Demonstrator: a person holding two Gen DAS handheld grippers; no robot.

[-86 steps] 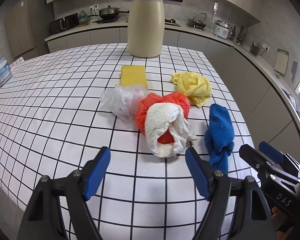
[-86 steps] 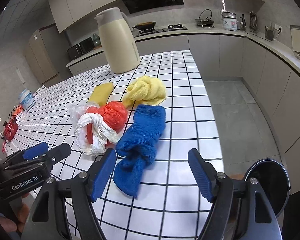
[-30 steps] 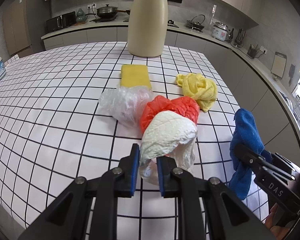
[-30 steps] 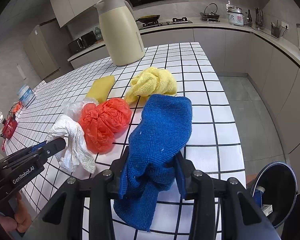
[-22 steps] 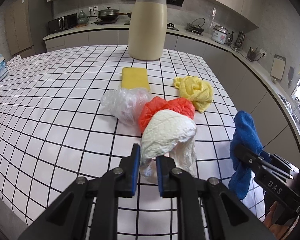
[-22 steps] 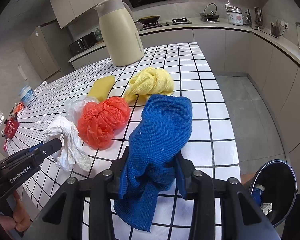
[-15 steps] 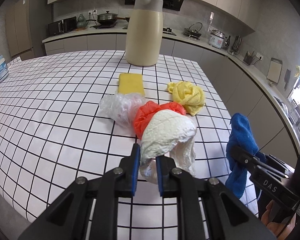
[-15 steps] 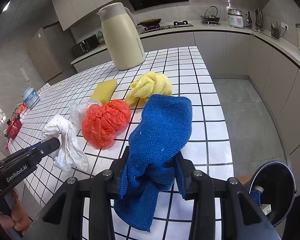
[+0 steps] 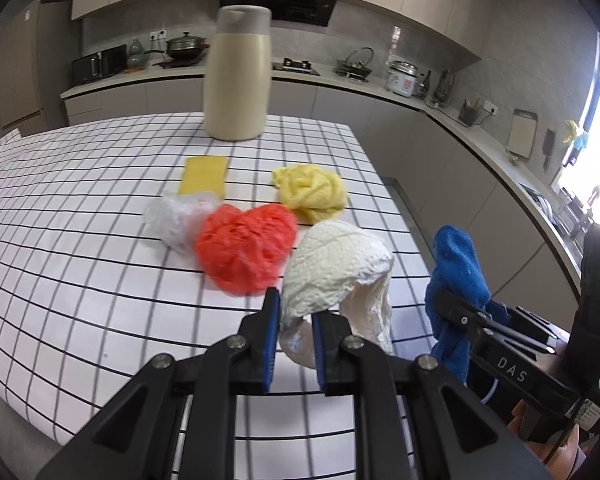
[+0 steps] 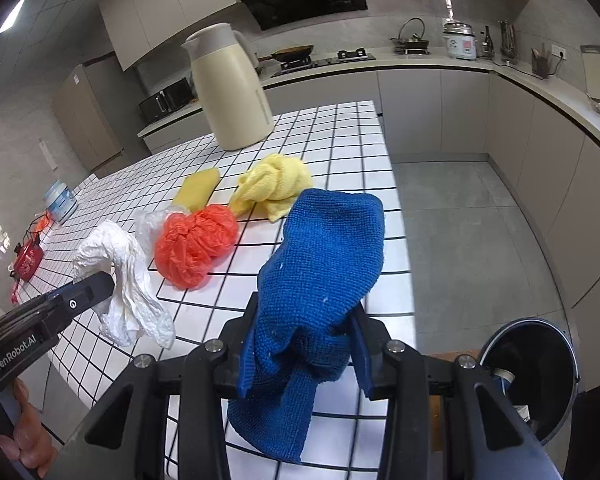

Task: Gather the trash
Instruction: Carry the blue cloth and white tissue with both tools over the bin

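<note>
My left gripper point(image 9: 294, 322) is shut on a crumpled white paper towel point(image 9: 336, 268), held up off the checked tabletop point(image 9: 80, 248); the same towel point(image 10: 120, 276) hangs from it in the right wrist view. My right gripper point(image 10: 304, 340) is shut on a blue cloth point(image 10: 324, 256), which drapes over and below the jaws; this cloth point(image 9: 456, 276) shows at the right of the left wrist view. On the table lie a crumpled orange plastic bag point(image 9: 244, 252), a clear plastic bag point(image 9: 176, 216), a yellow cloth point(image 9: 312, 192) and a yellow sponge point(image 9: 204, 174).
A tall cream jug point(image 9: 238, 88) stands at the table's far end. A dark round bin point(image 10: 536, 376) with some items inside sits on the floor below the table's right corner. A small tub point(image 10: 60, 198) and a red object point(image 10: 28, 260) are at the far left. Kitchen counters line the walls.
Both grippers closed on their items, lifted them off the table, and drew back and up. The white towel has come away from the orange bag.
</note>
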